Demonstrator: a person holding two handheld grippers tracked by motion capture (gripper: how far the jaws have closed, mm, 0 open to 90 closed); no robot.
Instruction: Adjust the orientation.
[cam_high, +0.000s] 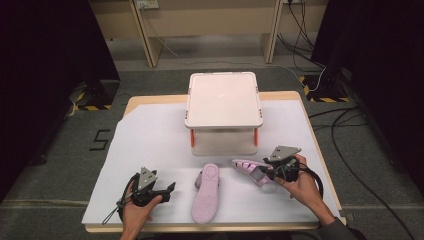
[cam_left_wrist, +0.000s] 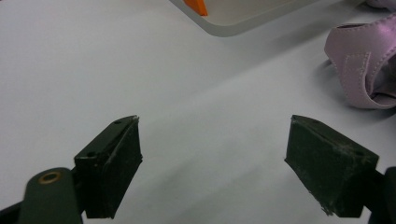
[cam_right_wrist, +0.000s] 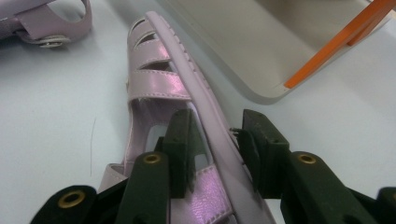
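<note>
High view: right gripper (cam_high: 266, 172) clamped on pink sandal (cam_high: 248, 168) beside white rack (cam_high: 223, 100); left gripper (cam_high: 167, 192) agape.

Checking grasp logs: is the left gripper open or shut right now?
Open. The left gripper shows its jaws wide apart over bare white table cover, nothing between them; the nearest sandal lies untouched.

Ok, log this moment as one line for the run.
right tool: shut on pink sandal, on its side | left tool: open, holds nothing | second sandal: sole up | rack: bare

Two lilac sandals (cam_high: 206, 192) (cam_high: 248, 169) are gleaming with a pearly sheen, the white shelf (cam_high: 223, 99) is showing orange posts (cam_high: 192, 137), black jaws are framing it all.
</note>
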